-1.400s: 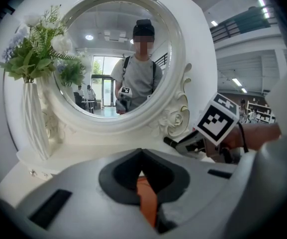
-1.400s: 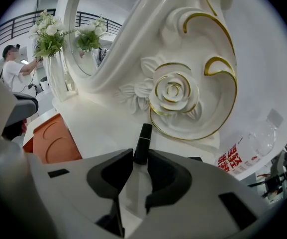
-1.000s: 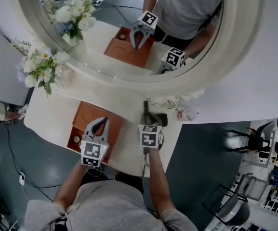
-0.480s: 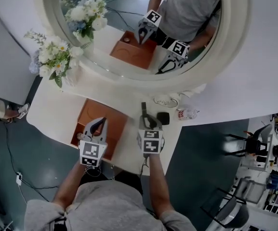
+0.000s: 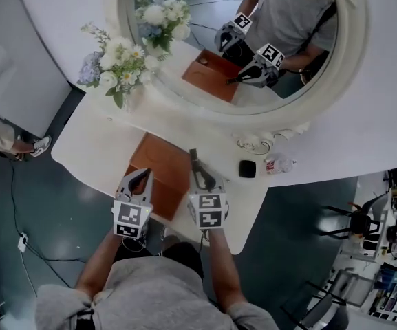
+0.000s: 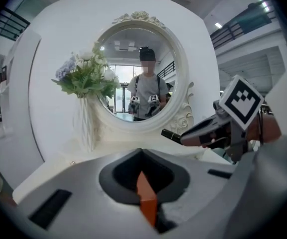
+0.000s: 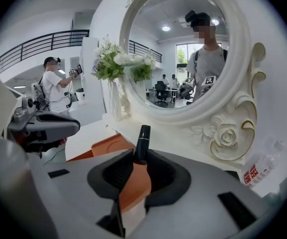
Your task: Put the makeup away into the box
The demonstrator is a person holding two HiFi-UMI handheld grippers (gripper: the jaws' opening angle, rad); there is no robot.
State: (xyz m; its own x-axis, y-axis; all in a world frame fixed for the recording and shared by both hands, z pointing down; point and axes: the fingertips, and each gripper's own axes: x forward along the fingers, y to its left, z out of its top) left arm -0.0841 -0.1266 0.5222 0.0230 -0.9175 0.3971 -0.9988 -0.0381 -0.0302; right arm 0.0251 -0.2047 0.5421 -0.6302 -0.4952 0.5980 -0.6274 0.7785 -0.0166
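While the white dressing table [image 5: 91, 143] fills the space below the round mirror [image 5: 215, 108], the orange box [image 5: 158, 174] lies on it in front of the person. The left gripper [image 6: 142, 152] hangs over the box with its jaws pressed together and nothing between them; only the orange of the box shows through the hollow behind the pads. The right gripper [image 7: 139, 153] pinches a slim black makeup tube [image 7: 143, 141] by its lower end. The tube points toward the mirror, just beside the right edge of the box, not inside it.
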